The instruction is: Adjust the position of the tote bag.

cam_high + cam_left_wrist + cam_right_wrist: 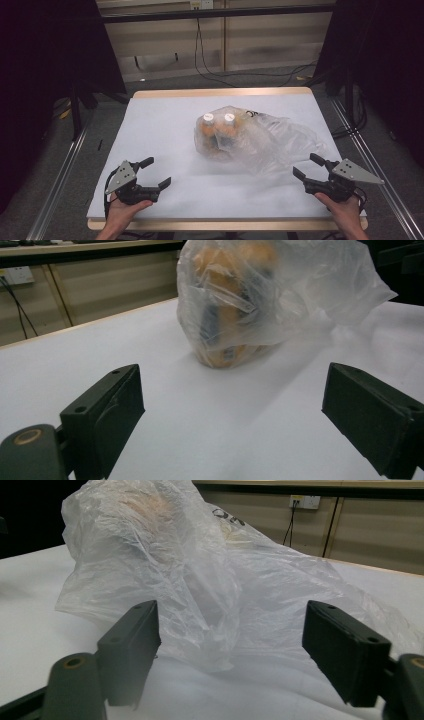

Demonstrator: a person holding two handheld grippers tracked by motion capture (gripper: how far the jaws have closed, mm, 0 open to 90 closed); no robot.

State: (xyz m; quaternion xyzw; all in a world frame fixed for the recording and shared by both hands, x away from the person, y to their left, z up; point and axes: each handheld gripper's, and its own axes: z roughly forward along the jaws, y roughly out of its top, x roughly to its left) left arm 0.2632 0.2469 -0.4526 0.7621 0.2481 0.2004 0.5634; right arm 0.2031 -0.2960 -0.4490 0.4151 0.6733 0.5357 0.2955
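Note:
A crumpled clear plastic bag (255,137) lies in the middle of the white table (160,125). Inside it stand two orange bottles (217,132) with white caps. My left gripper (156,172) rests open near the front left edge, held by a hand, well apart from the bag. My right gripper (307,166) sits open near the front right, close to the bag's loose end. In the left gripper view the bag (260,300) with the orange bottles (225,310) stands ahead of the open jaws. The right gripper view has the bag's film (200,580) just beyond the jaws.
The table has a wooden rim (220,93) at the far side. Black cables (210,70) run over the floor behind it. Metal rails (60,175) flank the table left and right. Dark curtains stand at both sides.

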